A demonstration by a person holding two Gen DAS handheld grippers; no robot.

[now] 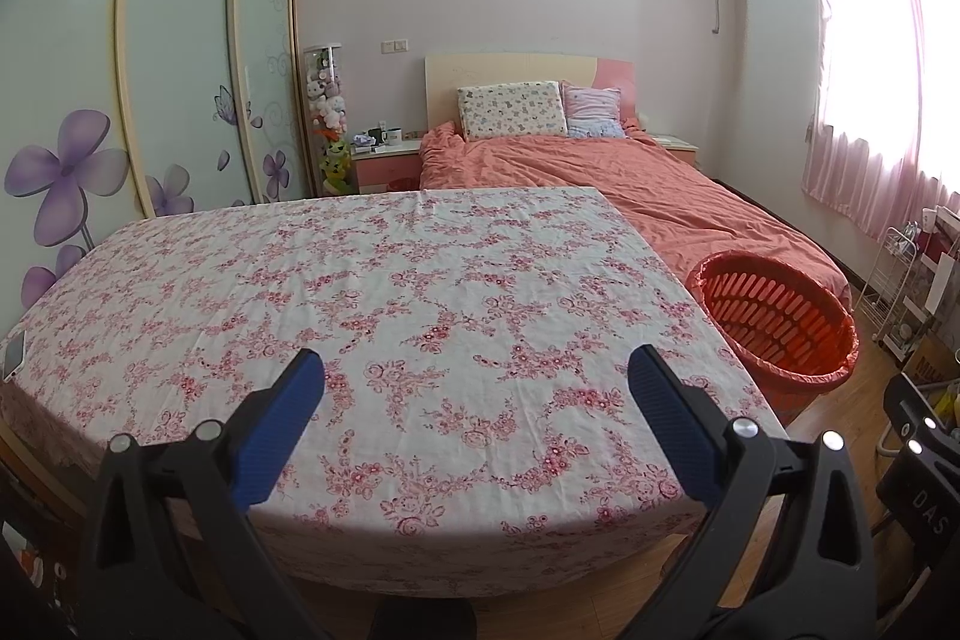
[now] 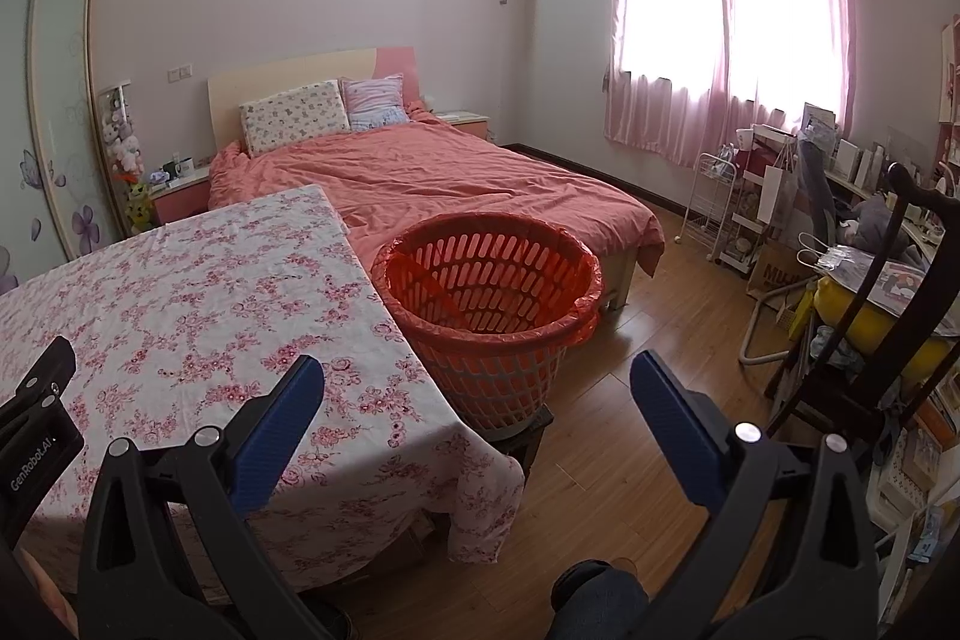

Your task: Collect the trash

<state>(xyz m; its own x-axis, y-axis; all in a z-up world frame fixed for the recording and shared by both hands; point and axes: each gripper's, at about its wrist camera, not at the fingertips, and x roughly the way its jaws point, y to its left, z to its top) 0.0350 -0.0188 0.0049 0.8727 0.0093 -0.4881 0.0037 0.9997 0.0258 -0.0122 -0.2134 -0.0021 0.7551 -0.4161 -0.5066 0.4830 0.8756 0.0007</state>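
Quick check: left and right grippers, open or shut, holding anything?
Left gripper: open, holding nothing, above the table.
Right gripper: open, holding nothing, facing the basket.

- The table (image 1: pixel 384 292) wears a floral cloth (image 2: pixel 198 292); a phone (image 1: pixel 13 353) lies at its left edge.
- The bed (image 2: pixel 456 172) carries a quilt (image 1: pixel 630 184) and two pillows (image 1: pixel 513 109).

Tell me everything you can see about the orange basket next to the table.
The orange basket is round plastic with slotted walls, lined with a thin orange bag folded over its rim. It stands upright on a dark low stand, beside the floral-clothed table and in front of the bed's foot end. Its inside looks empty. Neither hand-held gripper touches it.
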